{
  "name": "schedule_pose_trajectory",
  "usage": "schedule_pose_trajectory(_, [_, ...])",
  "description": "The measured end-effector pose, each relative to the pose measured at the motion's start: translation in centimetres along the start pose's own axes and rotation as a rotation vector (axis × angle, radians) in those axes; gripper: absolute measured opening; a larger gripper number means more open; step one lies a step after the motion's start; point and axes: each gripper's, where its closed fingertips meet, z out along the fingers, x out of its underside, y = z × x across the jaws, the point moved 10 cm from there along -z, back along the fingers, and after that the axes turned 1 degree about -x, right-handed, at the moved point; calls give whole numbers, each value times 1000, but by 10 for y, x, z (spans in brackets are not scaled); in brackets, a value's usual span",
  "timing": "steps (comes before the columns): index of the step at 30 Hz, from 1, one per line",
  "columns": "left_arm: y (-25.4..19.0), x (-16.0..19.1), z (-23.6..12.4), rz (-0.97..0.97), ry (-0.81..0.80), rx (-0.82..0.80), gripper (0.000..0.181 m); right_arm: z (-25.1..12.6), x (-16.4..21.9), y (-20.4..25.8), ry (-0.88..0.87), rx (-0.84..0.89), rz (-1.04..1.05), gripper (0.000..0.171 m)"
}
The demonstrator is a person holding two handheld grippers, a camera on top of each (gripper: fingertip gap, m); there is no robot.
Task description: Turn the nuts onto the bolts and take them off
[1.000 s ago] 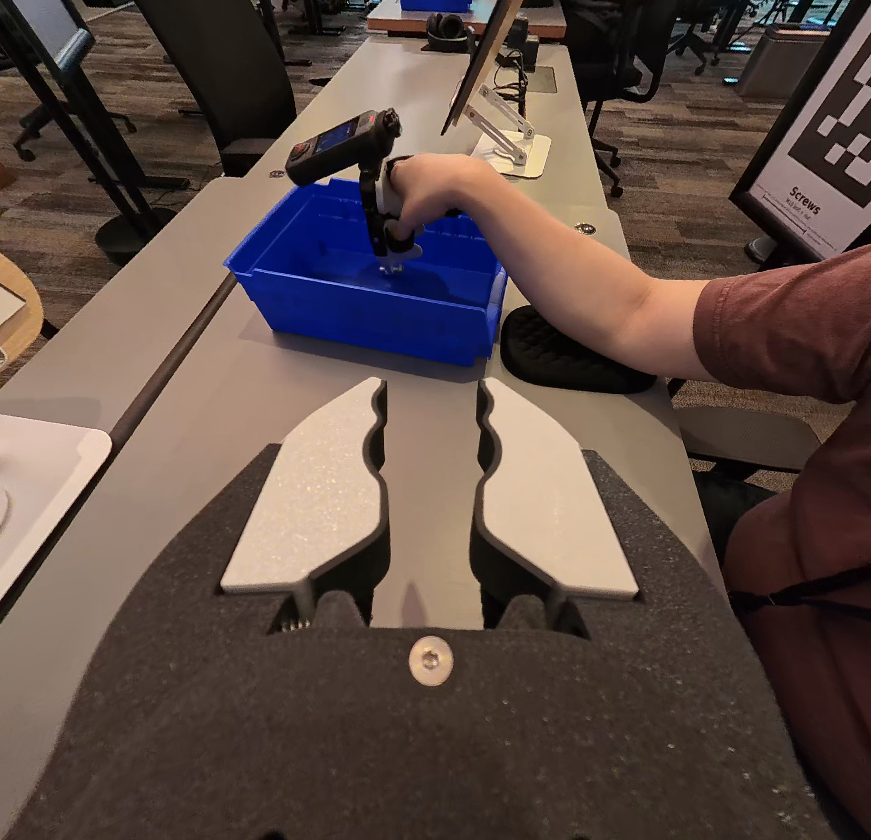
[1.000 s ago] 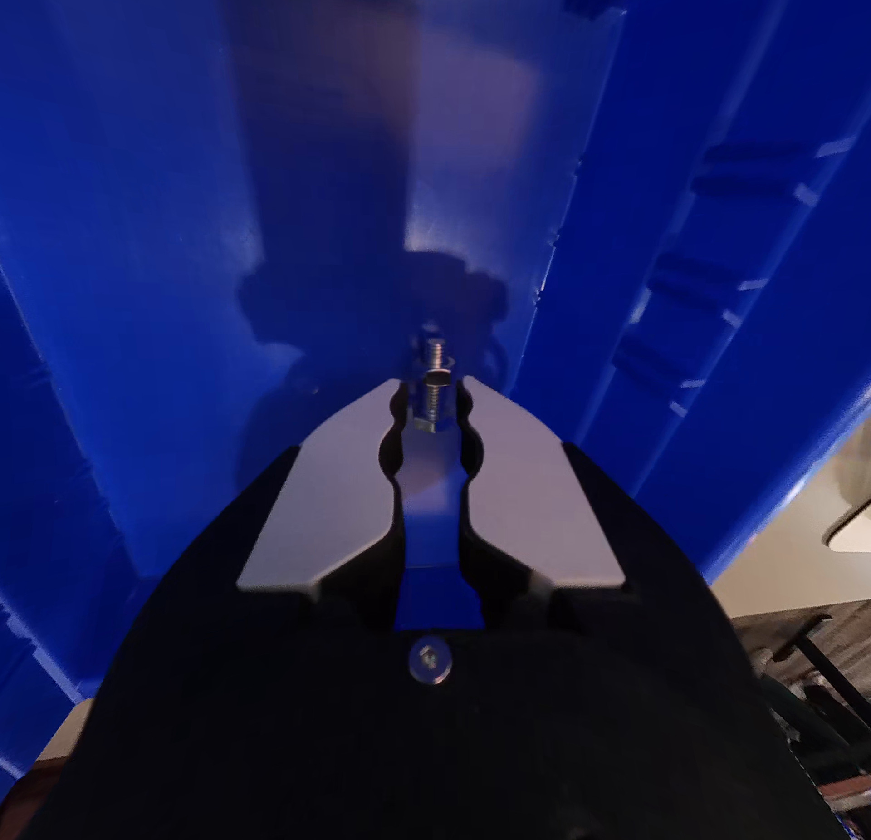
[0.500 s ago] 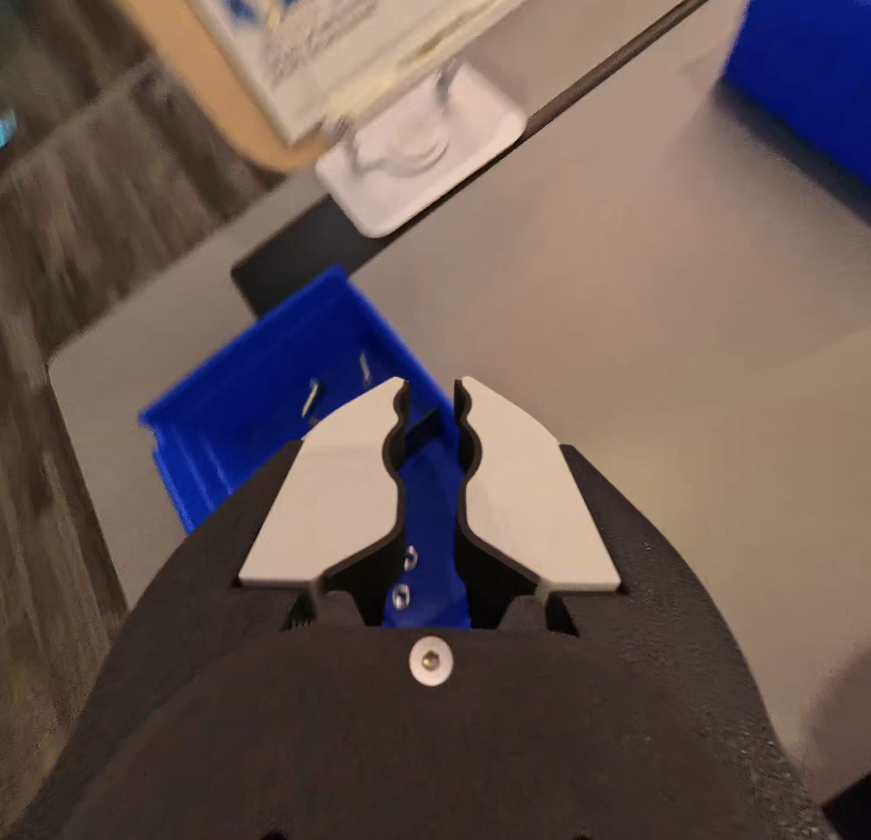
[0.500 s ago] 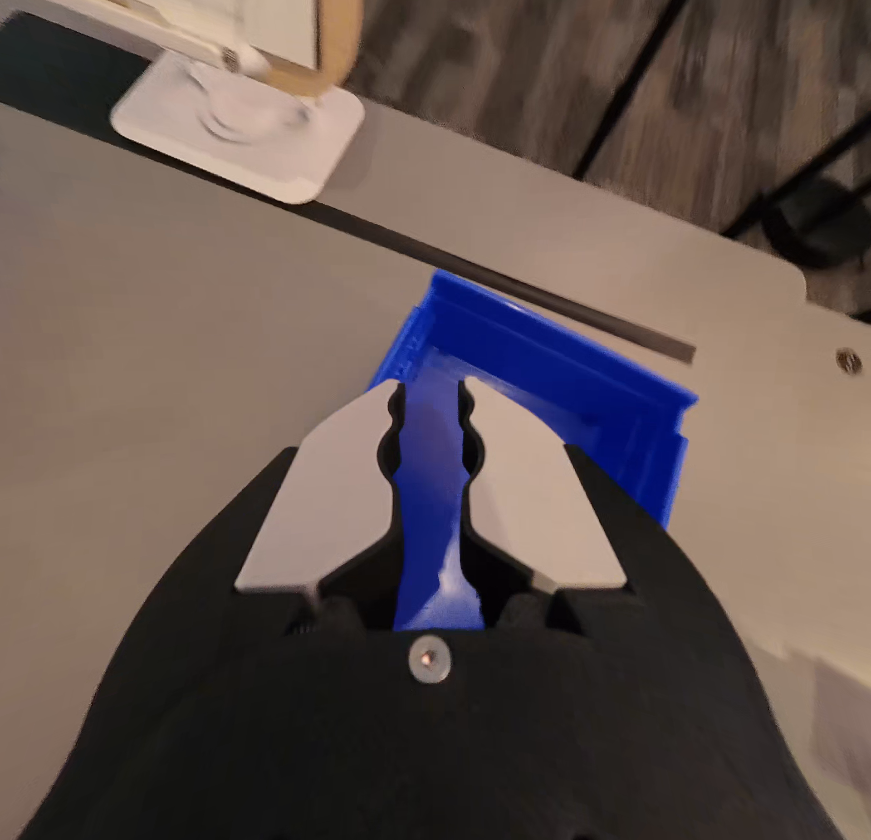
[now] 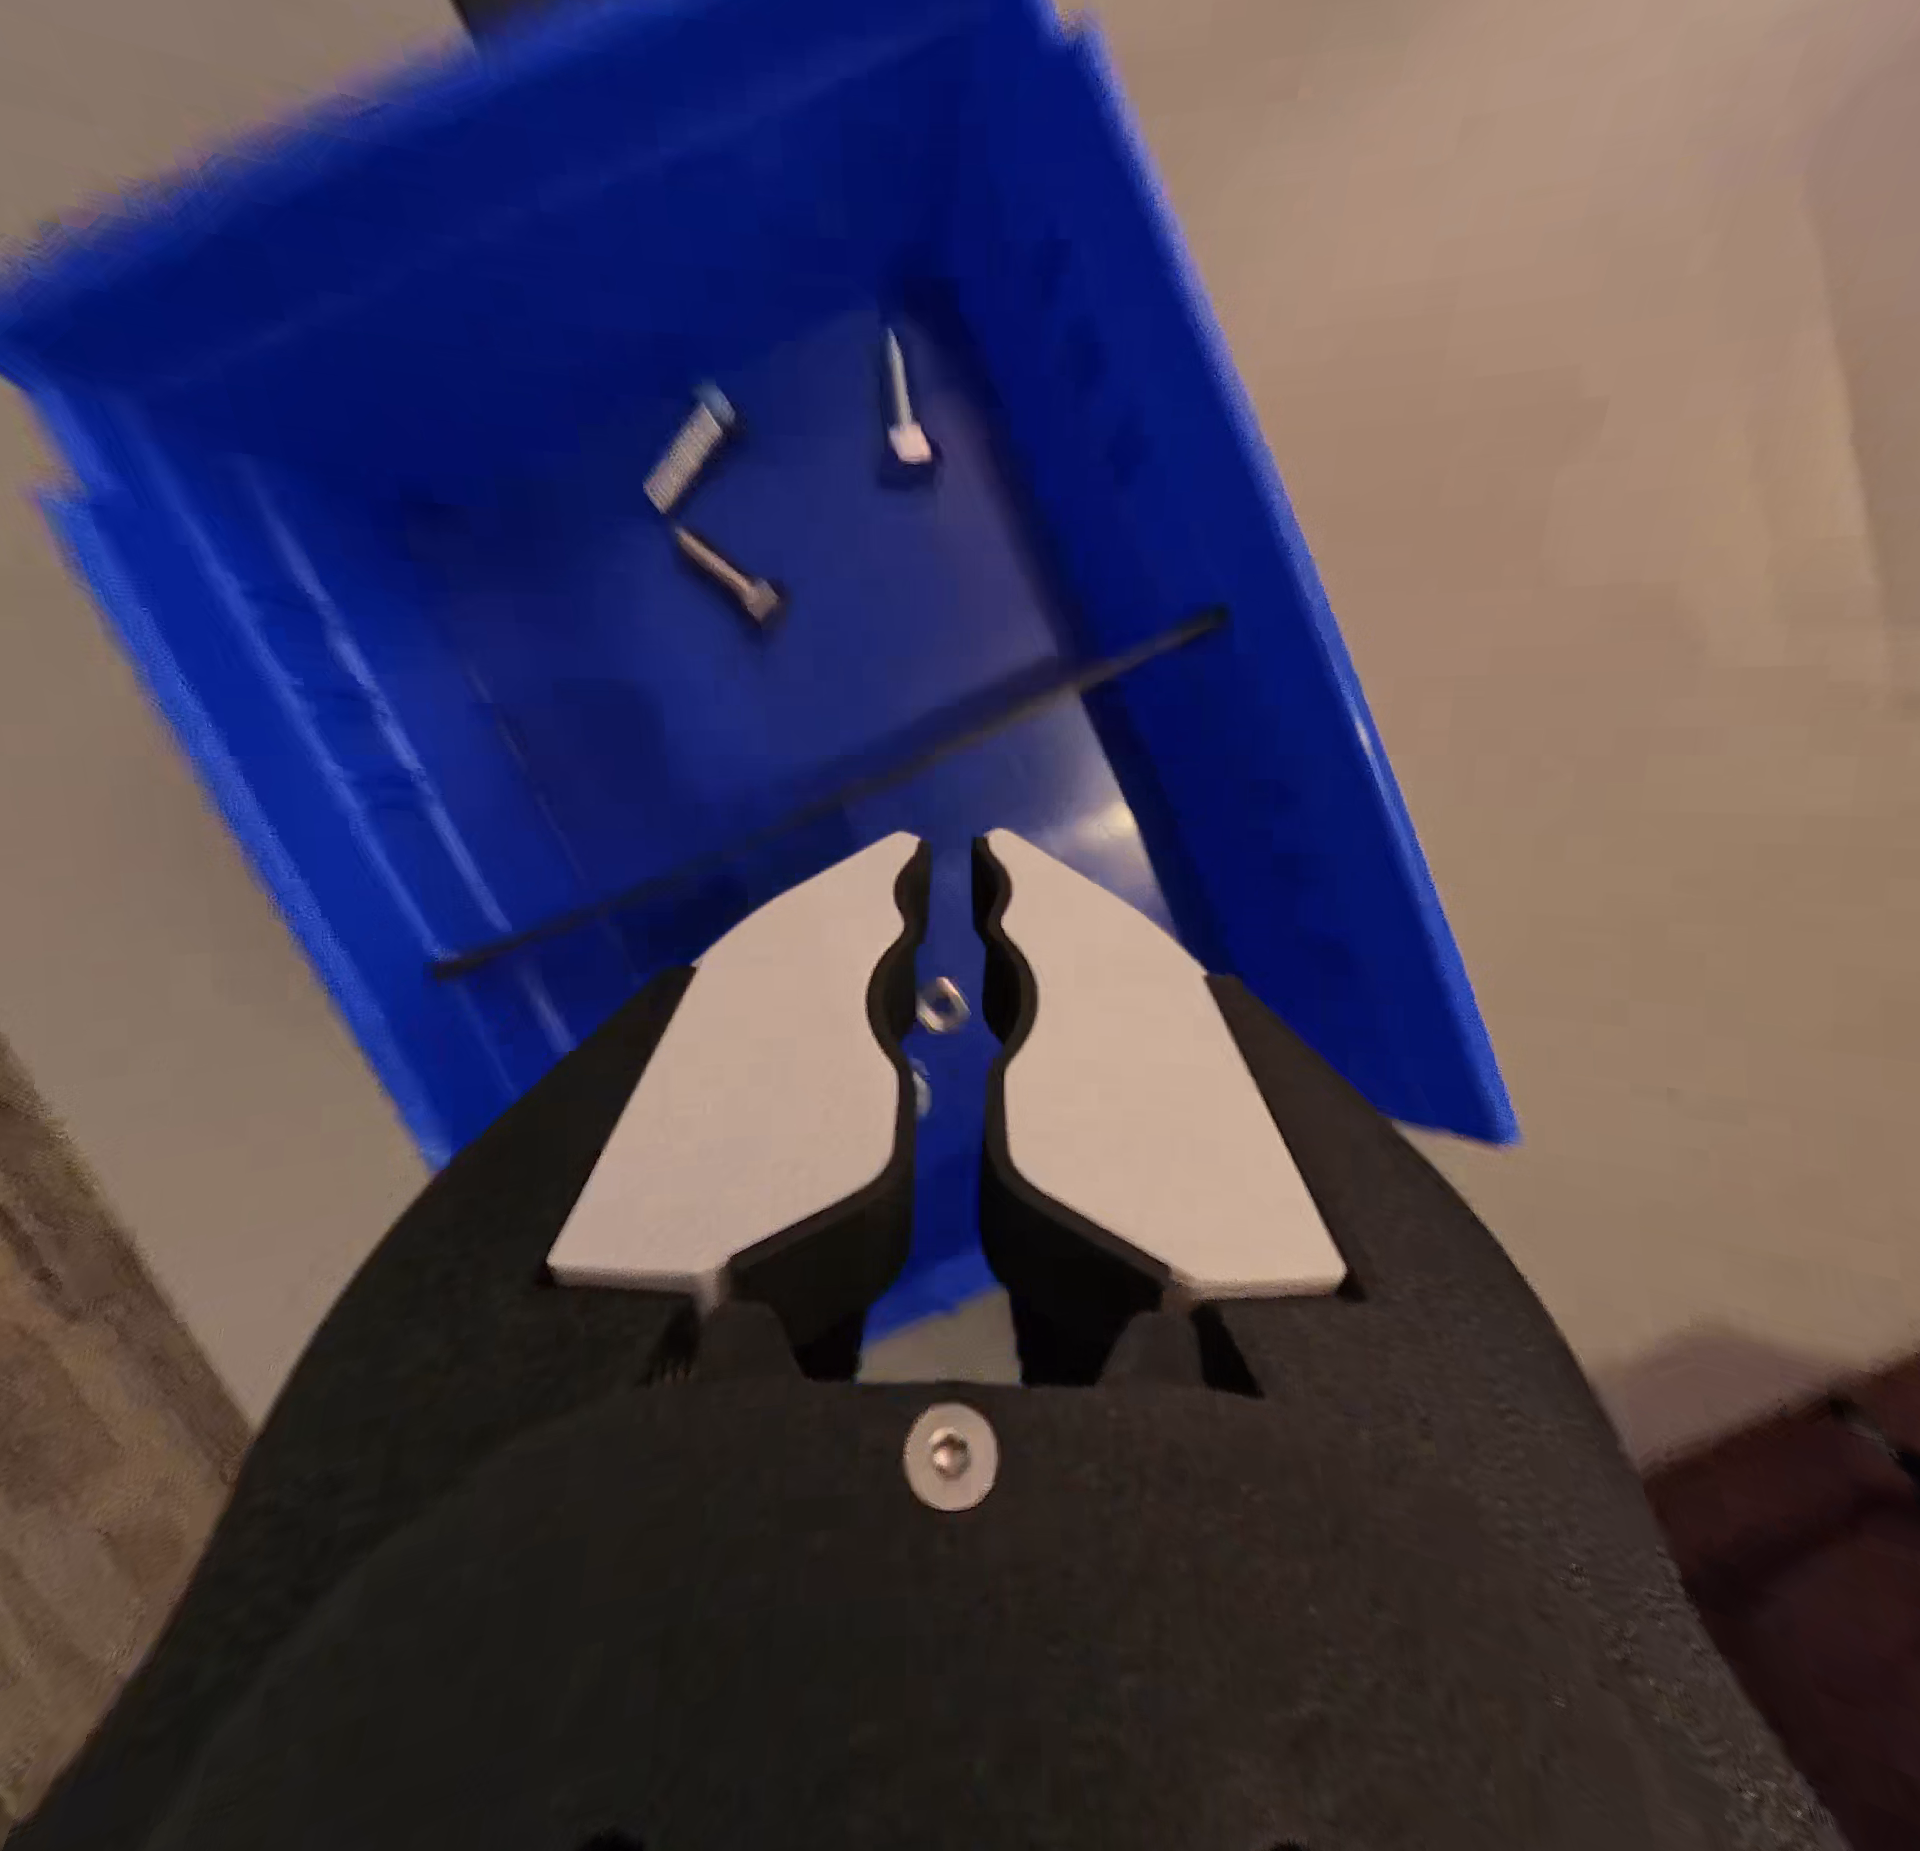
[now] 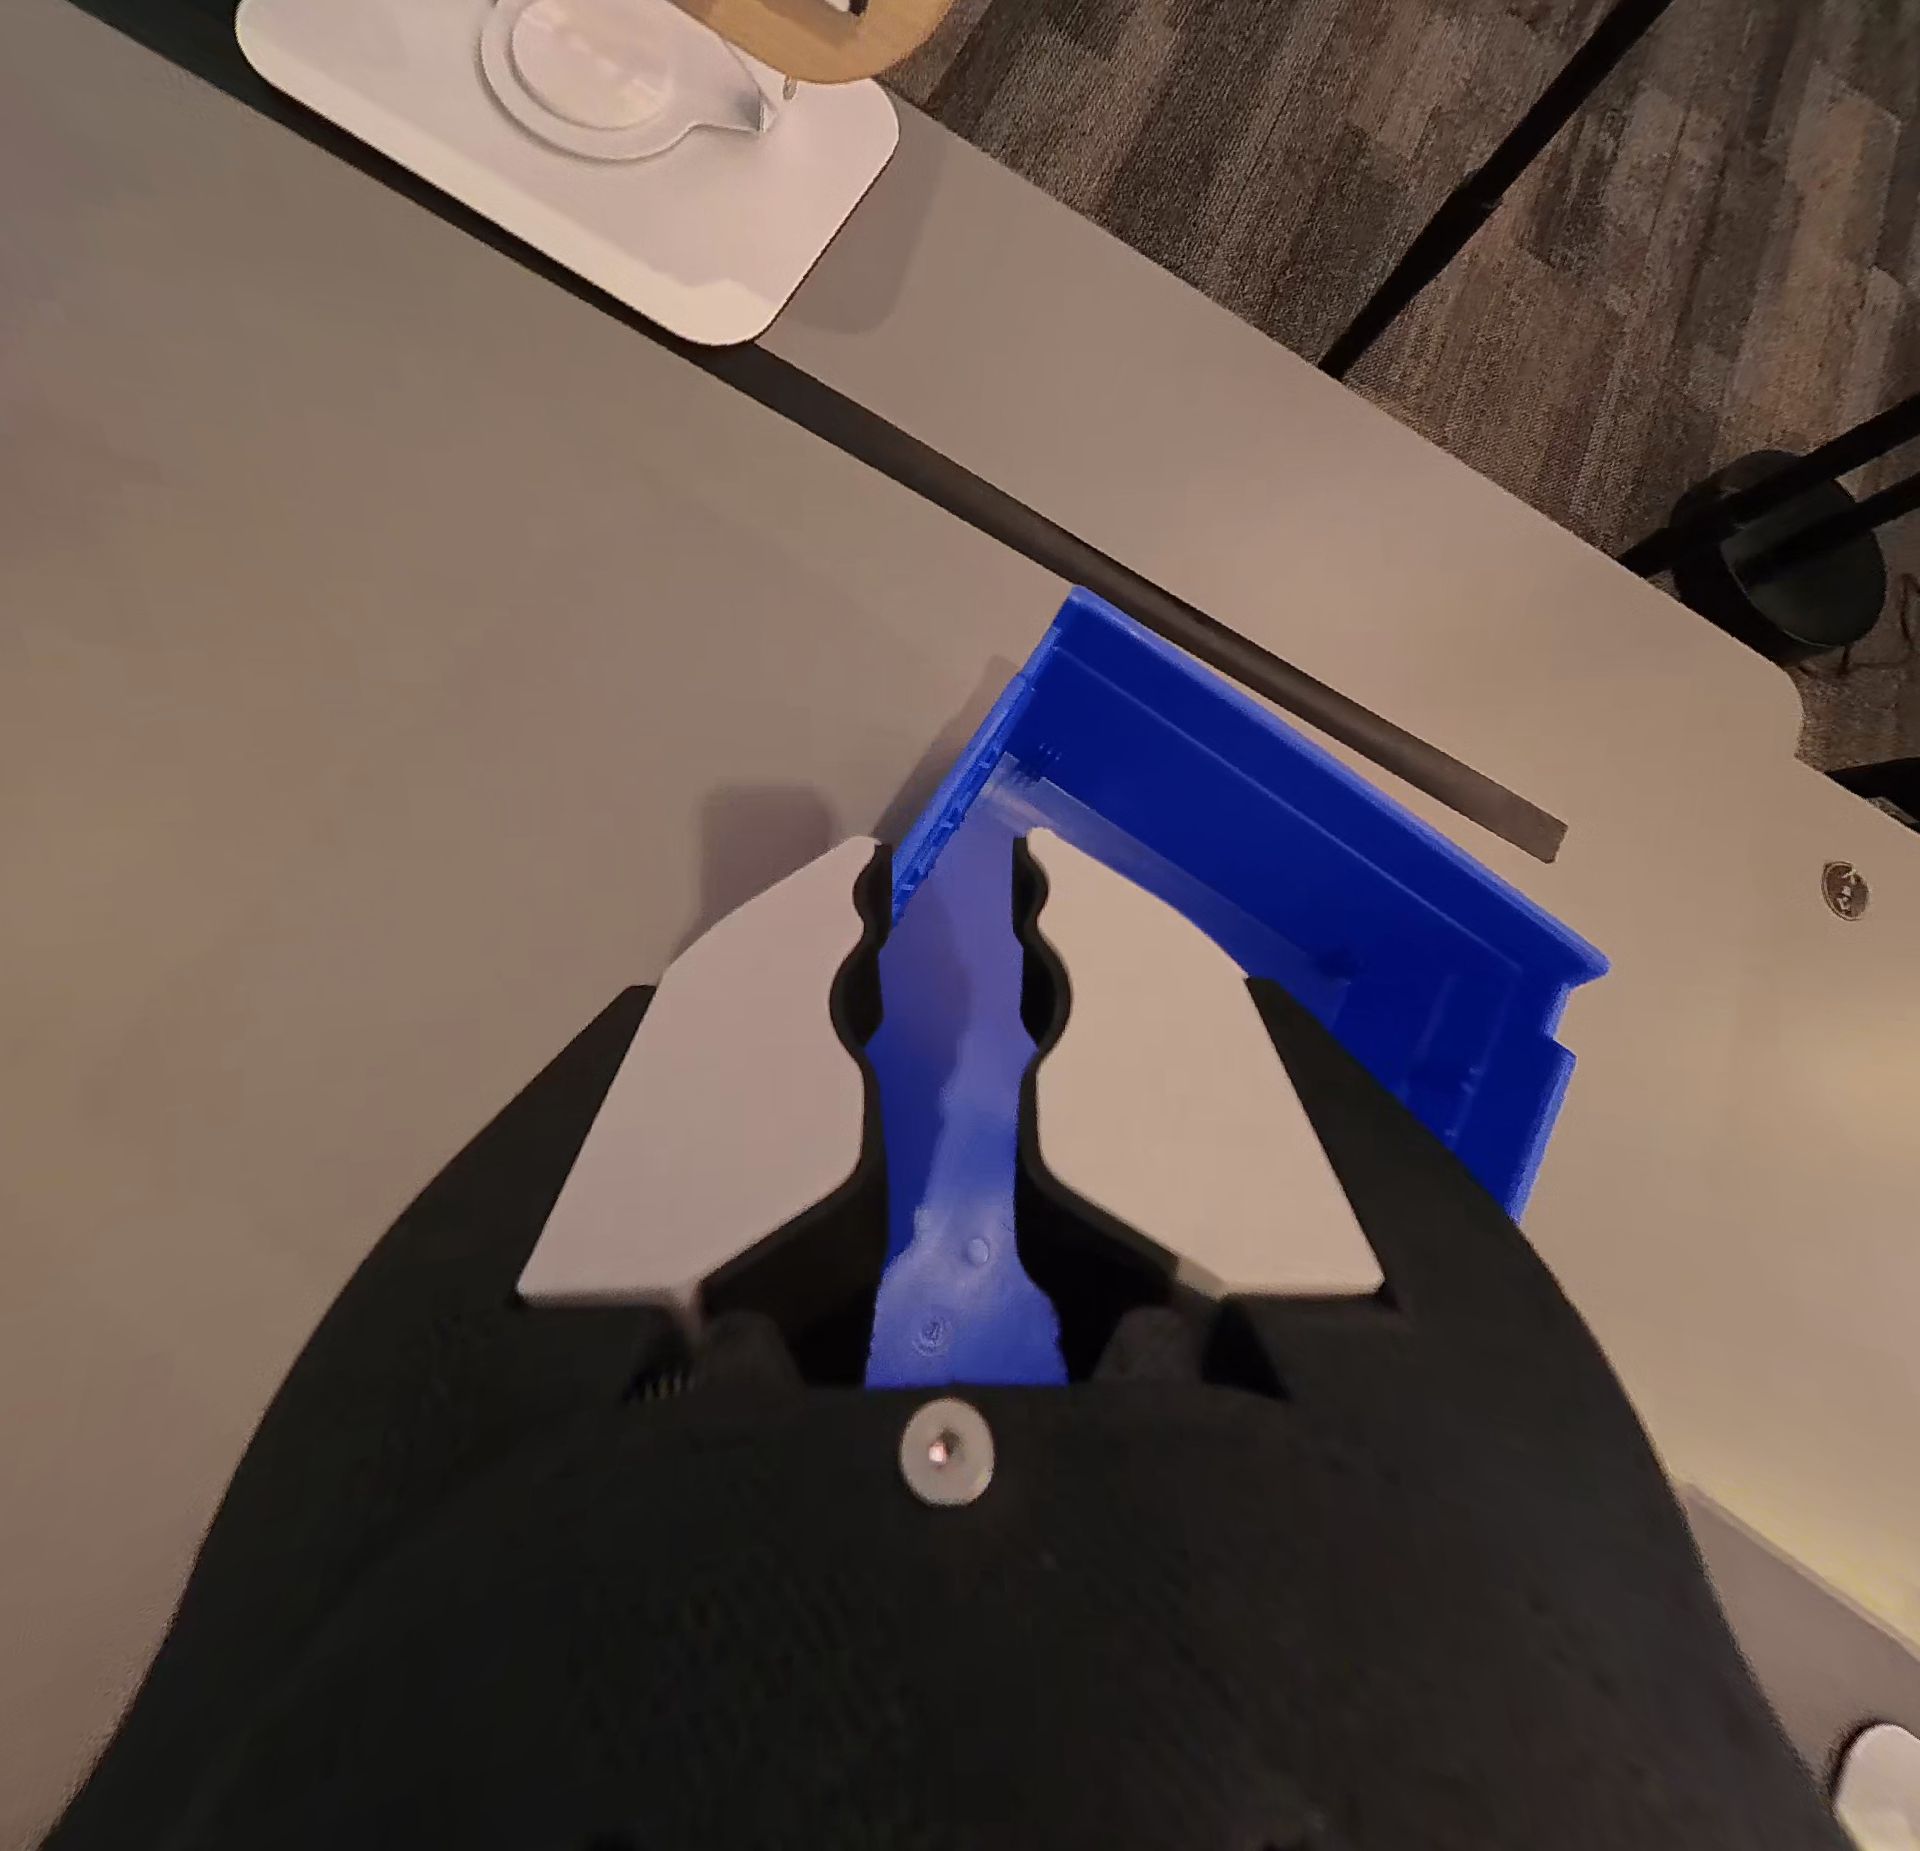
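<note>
Both hand-held grippers narrowly agape, empty; three bolts [image 5: 713, 575] lie flat, pointing differently.

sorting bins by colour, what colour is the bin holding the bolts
Bright blue bin, clearest in the left wrist view.

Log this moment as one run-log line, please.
left claw: open, over nut in blue bin | right claw: open, empty, over another blue bin | bolts: three loose

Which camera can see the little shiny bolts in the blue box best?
The left wrist view: it looks down into the blue plastic bin, where three small silver metal bolts lie. The right wrist view shows a blue bin, but no bolts.
</note>
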Motion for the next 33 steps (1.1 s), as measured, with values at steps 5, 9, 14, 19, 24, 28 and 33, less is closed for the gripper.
schedule_pose_trajectory(5, [6, 37, 28, -95, 346, 20, 2, 10, 2, 3, 61, 0, -21, 24])
schedule_pose_trajectory(9, [21, 45, 44, -176, 404, -7, 6, 15, 3, 5, 92, -1, -27, 24])
schedule_pose_trajectory(14, [25, 46, 61, -200, 430, 28, 14, 16, 3, 7, 99, -3, -41, 25])
schedule_pose_trajectory(19, [25, 42, 70, -184, 423, 2, 19, 16, 4, 6, 106, -3, -41, 25])
schedule_pose_trajectory(24, [27, 44, 82, -174, 446, 17, 21, 17, 4, 6, 111, -3, -45, 25])
schedule_pose_trajectory(28, [31, 44, 86, -177, 433, 3, 23, 17, 4, 6, 116, -6, -50, 25])
schedule_pose_trajectory(33, [33, 48, 92, -181, 471, -1, 24, 16, 5, 6, 122, -6, -55, 25])
